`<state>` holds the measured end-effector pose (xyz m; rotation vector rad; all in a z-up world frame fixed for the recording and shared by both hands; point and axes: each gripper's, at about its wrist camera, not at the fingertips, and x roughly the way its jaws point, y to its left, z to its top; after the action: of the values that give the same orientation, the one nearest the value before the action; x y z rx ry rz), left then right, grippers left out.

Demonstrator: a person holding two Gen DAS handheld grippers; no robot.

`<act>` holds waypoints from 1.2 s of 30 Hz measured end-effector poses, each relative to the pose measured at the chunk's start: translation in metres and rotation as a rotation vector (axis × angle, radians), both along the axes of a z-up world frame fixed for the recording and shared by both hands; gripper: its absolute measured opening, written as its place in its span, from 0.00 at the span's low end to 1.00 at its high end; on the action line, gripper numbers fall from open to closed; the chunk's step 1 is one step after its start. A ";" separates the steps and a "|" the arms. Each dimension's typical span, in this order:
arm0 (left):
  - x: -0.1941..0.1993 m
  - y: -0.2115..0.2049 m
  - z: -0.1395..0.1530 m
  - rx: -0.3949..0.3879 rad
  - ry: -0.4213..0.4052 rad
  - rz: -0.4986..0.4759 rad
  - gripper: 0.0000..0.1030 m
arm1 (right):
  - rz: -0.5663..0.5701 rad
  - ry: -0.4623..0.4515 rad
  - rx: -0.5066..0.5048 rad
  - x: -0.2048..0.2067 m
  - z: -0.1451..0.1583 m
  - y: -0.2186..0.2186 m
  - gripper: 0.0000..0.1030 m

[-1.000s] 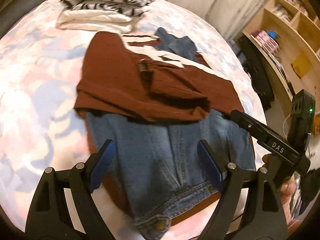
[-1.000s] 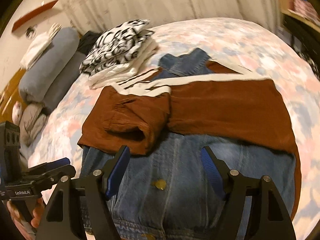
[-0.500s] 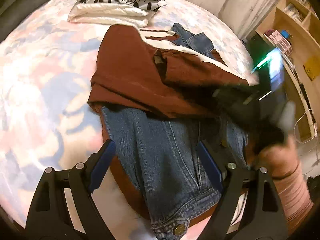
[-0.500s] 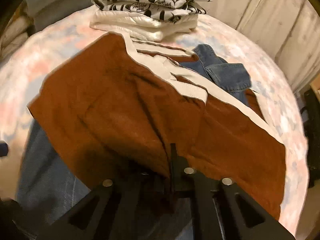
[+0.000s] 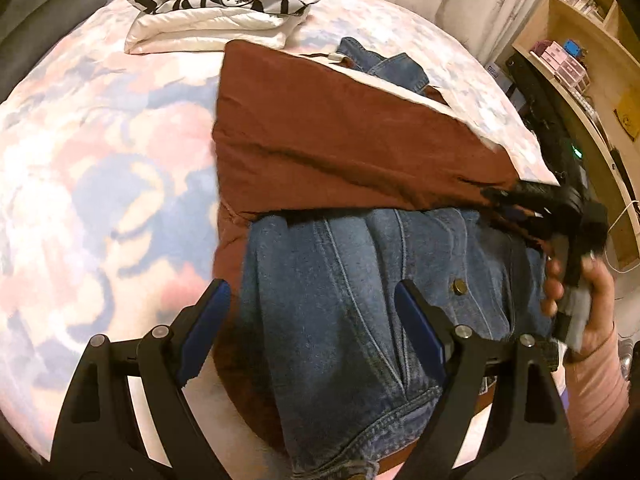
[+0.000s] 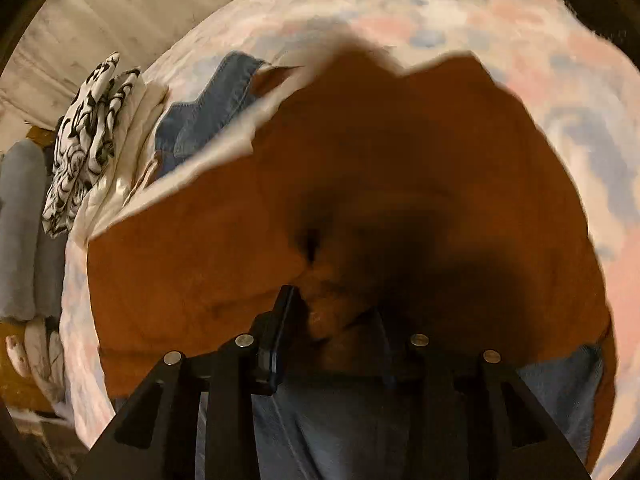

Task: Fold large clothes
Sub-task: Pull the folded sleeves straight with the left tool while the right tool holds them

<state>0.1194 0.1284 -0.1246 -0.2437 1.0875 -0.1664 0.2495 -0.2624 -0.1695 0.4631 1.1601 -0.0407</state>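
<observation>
A: Lay spread on the bed, brown garment draped over denim jacket. Soft, floppy, fairly heavy; best pinched at an edge or corner.

B: Left gripper hovered wide and empty, angled down. Right gripper tilted steeply, opening, brown cloth bunched between the pads.

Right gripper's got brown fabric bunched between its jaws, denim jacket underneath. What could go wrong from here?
1. The right gripper has its jaws opening with the brown garment bunched between them; the cloth may slip out mid-pull.
2. The denim jacket lies under the brown cloth, so dragging one could rumple the other.
3. The left gripper hangs open over the denim, pinning nothing.
</observation>
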 end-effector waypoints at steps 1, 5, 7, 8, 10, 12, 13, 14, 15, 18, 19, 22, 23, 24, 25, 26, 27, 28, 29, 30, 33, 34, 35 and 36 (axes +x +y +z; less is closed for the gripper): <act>0.004 0.004 0.000 -0.004 0.000 0.005 0.80 | 0.006 -0.015 -0.002 -0.002 0.004 -0.003 0.38; 0.025 0.020 0.004 -0.017 -0.003 0.037 0.80 | -0.009 -0.109 -0.067 -0.009 0.036 -0.013 0.72; 0.043 0.027 0.003 -0.020 -0.005 0.054 0.80 | -0.026 -0.121 -0.095 -0.002 0.047 -0.021 0.76; 0.051 0.029 0.001 -0.016 -0.003 0.065 0.80 | -0.036 -0.118 -0.092 0.003 0.048 -0.027 0.76; 0.070 0.035 -0.006 -0.008 0.025 0.103 0.80 | -0.058 -0.100 -0.082 0.013 0.045 -0.037 0.76; 0.087 0.038 -0.014 -0.002 0.045 0.129 0.80 | -0.065 -0.080 -0.084 0.030 0.038 -0.045 0.76; 0.093 0.038 -0.018 0.008 0.059 0.144 0.80 | -0.060 -0.070 -0.094 0.032 0.033 -0.047 0.76; 0.099 0.036 -0.024 0.013 0.069 0.153 0.80 | -0.053 -0.065 -0.109 0.027 0.027 -0.046 0.73; 0.102 0.034 -0.029 0.018 0.073 0.157 0.79 | -0.034 -0.062 -0.134 0.032 0.019 -0.040 0.62; 0.111 0.024 -0.045 0.101 0.097 0.166 0.34 | 0.018 -0.066 -0.199 0.037 0.005 -0.029 0.32; 0.112 0.022 -0.044 0.132 0.084 0.181 0.26 | 0.036 -0.084 -0.219 0.034 0.006 -0.025 0.30; 0.107 0.029 -0.033 0.140 0.006 0.223 0.14 | 0.123 -0.190 -0.107 0.035 0.008 -0.006 0.07; 0.106 0.033 -0.031 0.130 -0.012 0.234 0.13 | 0.139 -0.219 -0.098 0.036 0.011 0.000 0.06; 0.105 0.037 -0.032 0.131 -0.022 0.242 0.11 | 0.147 -0.242 -0.148 0.036 0.015 0.008 0.06; 0.105 0.040 -0.035 0.141 -0.025 0.246 0.11 | 0.146 -0.231 -0.195 0.039 0.014 0.012 0.06; 0.105 0.042 -0.038 0.147 -0.022 0.254 0.11 | 0.134 -0.196 -0.235 0.044 0.008 0.014 0.06; 0.104 0.046 -0.042 0.145 -0.016 0.267 0.11 | 0.112 -0.142 -0.252 0.048 -0.002 0.011 0.06; 0.105 0.050 -0.043 0.142 -0.016 0.275 0.11 | 0.088 -0.085 -0.224 0.051 -0.013 0.005 0.06; 0.104 0.056 -0.044 0.143 -0.022 0.281 0.11 | 0.073 -0.068 -0.177 0.052 -0.018 -0.002 0.06; 0.102 0.058 -0.042 0.152 -0.035 0.286 0.11 | 0.058 -0.073 -0.135 0.049 -0.018 -0.008 0.06; 0.095 0.063 -0.035 0.193 -0.058 0.277 0.11 | 0.038 -0.071 -0.089 0.041 -0.010 -0.019 0.08; 0.093 0.064 -0.030 0.215 -0.064 0.265 0.11 | 0.036 -0.075 -0.082 0.036 -0.006 -0.022 0.08; 0.092 0.063 -0.026 0.224 -0.072 0.255 0.12 | 0.035 -0.076 -0.088 0.032 -0.001 -0.024 0.13; 0.090 0.063 -0.020 0.225 -0.084 0.243 0.12 | 0.030 -0.078 -0.113 0.025 0.005 -0.025 0.29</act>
<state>0.2093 0.1911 -0.1444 -0.1634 0.9753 0.1612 0.2747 -0.2878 -0.1646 0.3440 1.0821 -0.0610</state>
